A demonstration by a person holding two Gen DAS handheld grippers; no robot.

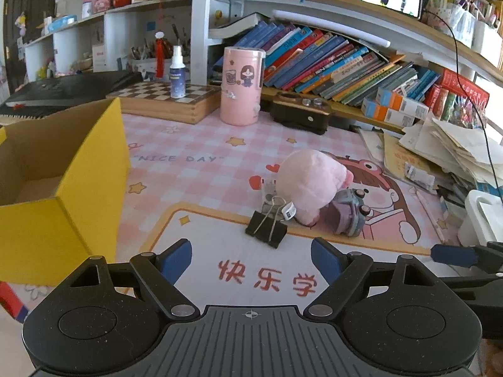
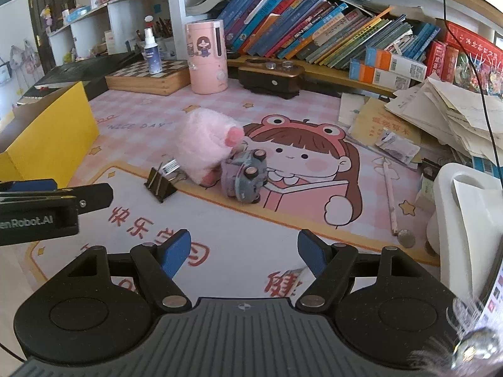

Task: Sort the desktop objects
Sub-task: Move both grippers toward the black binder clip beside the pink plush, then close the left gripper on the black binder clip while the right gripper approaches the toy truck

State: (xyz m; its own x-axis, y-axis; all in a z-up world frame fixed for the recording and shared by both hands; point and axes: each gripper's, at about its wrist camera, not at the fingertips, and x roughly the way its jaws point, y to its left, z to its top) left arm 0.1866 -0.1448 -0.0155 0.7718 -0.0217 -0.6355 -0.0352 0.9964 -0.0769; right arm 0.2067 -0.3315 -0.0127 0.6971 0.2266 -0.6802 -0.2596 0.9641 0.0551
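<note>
A pink plush toy point(image 1: 309, 182) point(image 2: 206, 139) lies in the middle of the pink desk mat. A grey-purple toy car point(image 1: 350, 212) point(image 2: 246, 176) rests tipped against its right side. A black binder clip point(image 1: 267, 227) point(image 2: 160, 185) sits just in front of the plush, on its left. My left gripper point(image 1: 251, 256) is open and empty, short of the clip. My right gripper point(image 2: 243, 251) is also open and empty, nearer than the car. An open yellow box point(image 1: 63, 188) point(image 2: 47, 132) stands at the left.
A pink canister point(image 1: 240, 86) point(image 2: 206, 58), a chessboard box point(image 1: 166, 99) with a spray bottle point(image 1: 176, 72), and a dark wooden holder point(image 1: 301, 113) line the back. Leaning books point(image 1: 330, 59) fill the shelf. Loose papers point(image 2: 440, 116), a pencil point(image 2: 389, 198), coins point(image 2: 406, 238) and a white container point(image 2: 471, 213) crowd the right.
</note>
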